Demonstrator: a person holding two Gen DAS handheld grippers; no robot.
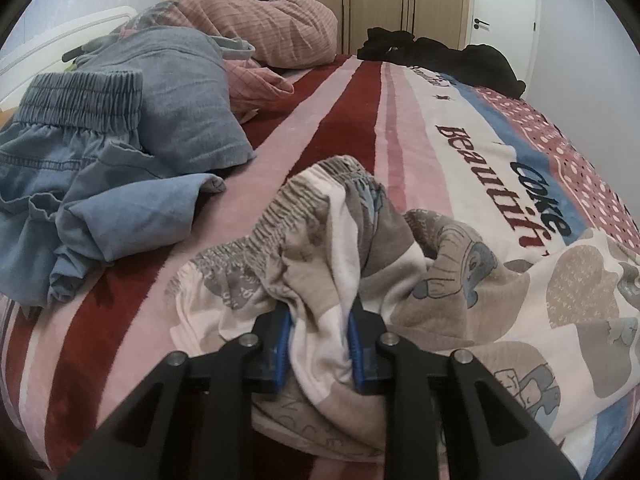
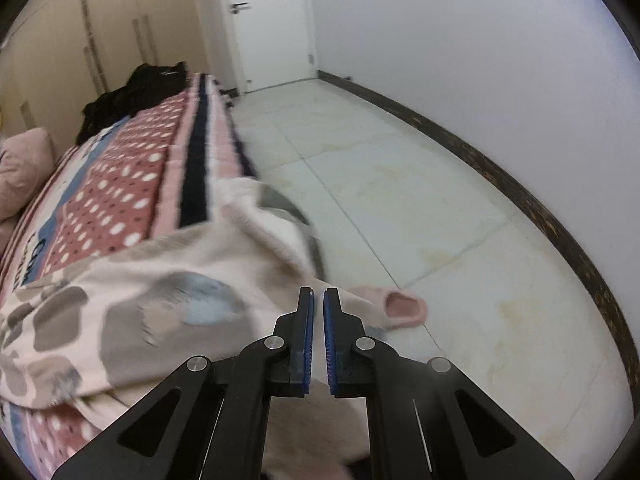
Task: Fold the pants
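The cream and beige cartoon-print pants (image 1: 460, 280) lie bunched on the striped bed blanket (image 1: 344, 128), elastic waistband toward the middle. My left gripper (image 1: 320, 312) is shut on a thick fold of the pants near the waistband. In the right wrist view the pants (image 2: 160, 312) drape over the bed's right edge, with a pink cuffed leg end (image 2: 404, 306) hanging past it. My right gripper (image 2: 318, 294) is nearly closed just above that leg, with only a thin gap between the blue pads; no cloth shows between them.
A pile of blue denim and grey clothes (image 1: 100, 152) lies on the bed's left. A pink quilt (image 1: 272, 28) and black garments (image 1: 448, 56) lie at the far end. Tiled floor (image 2: 440, 200), a white wall and a door are to the right of the bed.
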